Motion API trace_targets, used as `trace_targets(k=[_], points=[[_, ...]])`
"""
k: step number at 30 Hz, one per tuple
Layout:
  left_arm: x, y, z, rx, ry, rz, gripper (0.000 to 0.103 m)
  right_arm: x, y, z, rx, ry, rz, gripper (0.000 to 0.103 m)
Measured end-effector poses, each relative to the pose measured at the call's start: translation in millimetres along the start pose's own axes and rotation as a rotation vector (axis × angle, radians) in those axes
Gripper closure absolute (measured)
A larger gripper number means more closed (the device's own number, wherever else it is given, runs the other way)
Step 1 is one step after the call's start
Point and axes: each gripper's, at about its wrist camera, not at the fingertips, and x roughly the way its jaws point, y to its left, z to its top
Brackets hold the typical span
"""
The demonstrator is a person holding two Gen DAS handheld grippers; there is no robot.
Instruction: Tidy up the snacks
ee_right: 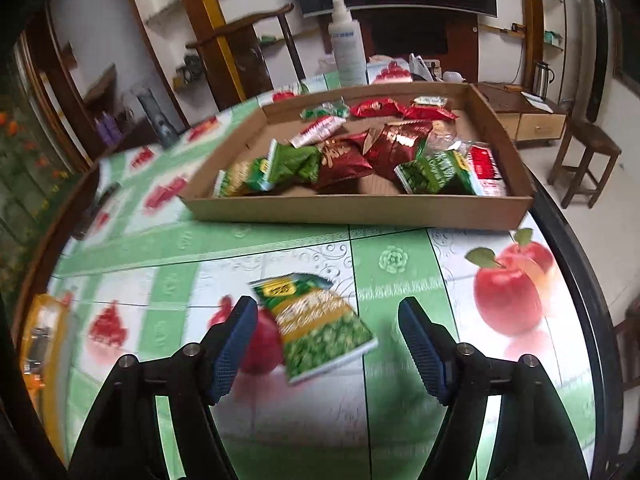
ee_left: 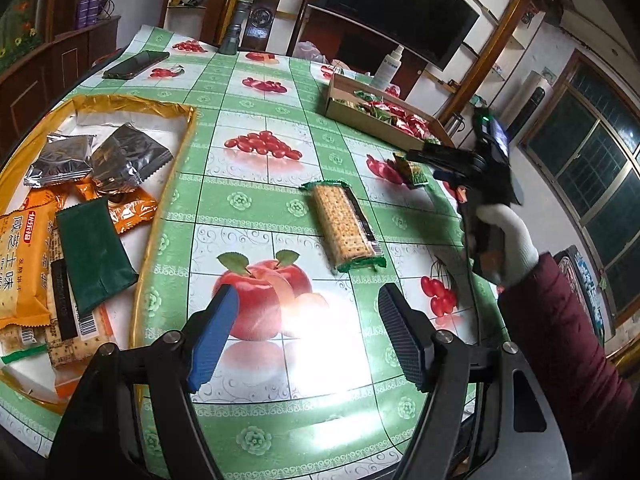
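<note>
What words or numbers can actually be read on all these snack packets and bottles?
"咸芝士味" on the orange cracker pack in the gold tray.
Its red brand badge: too small to read.
Barcode digits on the cracker packs below it: too small.
Spray bottle label: blurred.
Green pea packet and the packets in the cardboard box: blurred.

Home living rm: TV (ee_left: 404,4), wooden chair (ee_left: 264,12), fruit-print tablecloth (ee_left: 256,80).

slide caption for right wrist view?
Right gripper open over a green snack packet on the tablecloth, before the cardboard tray of snacks.
</note>
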Motion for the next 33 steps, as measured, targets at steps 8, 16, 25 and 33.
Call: trace_targets(k=[8, 16, 25, 33], points=[[11.0, -4.6, -1.2, 0.005, 0.030, 0.015, 0.031, 27.1, 21.6, -2.5, -0.099, 0.032, -0.111, 0.060], [15.8, -10.1, -2.5, 0.024, 0.035, 0.030, 0.031, -2.8, 26.9, -39.2, -0.091, 0.061, -0.069, 0.062], [34.9, -33.5, -4.5, 0.098, 0.050, 0.187, 0.031, -34.1, 35.2, -85.0, -0.081, -0.039, 0.018, 0.061], [50.4, -47.4, 3.6, 0.145, 0.058, 0.281, 0.031, -37.2, 34.3, -87.2, -0.061, -0.032, 0.059, 0.061]])
